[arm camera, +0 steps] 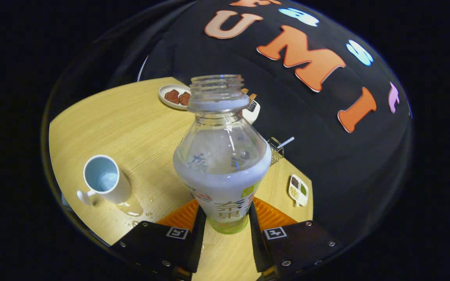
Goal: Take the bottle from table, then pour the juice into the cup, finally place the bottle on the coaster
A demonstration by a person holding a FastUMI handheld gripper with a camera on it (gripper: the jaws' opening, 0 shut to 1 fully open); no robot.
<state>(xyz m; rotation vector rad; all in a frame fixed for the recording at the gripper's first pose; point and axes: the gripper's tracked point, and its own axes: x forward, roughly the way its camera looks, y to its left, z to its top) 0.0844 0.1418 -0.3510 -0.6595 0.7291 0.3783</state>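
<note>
An uncapped clear bottle [222, 156] with milky white juice in its lower half stands upright between my fingers. My gripper [225, 228] is shut on the bottle, both fingers pressing its labelled lower body. The bottle's base hangs a little above the wooden table [131, 121]. To the left of the bottle a white cup [106, 183] stands on the table, with some pale liquid at its bottom. Small wet drops lie on the wood beside the cup. I see no coaster.
Beyond the bottle a white plate [174, 97] carries reddish pieces of food, and a white container [253, 111] stands beside it. A wire holder [277, 152] and a small divided dish [298, 190] lie to the right, near the table's edge by the booth wall.
</note>
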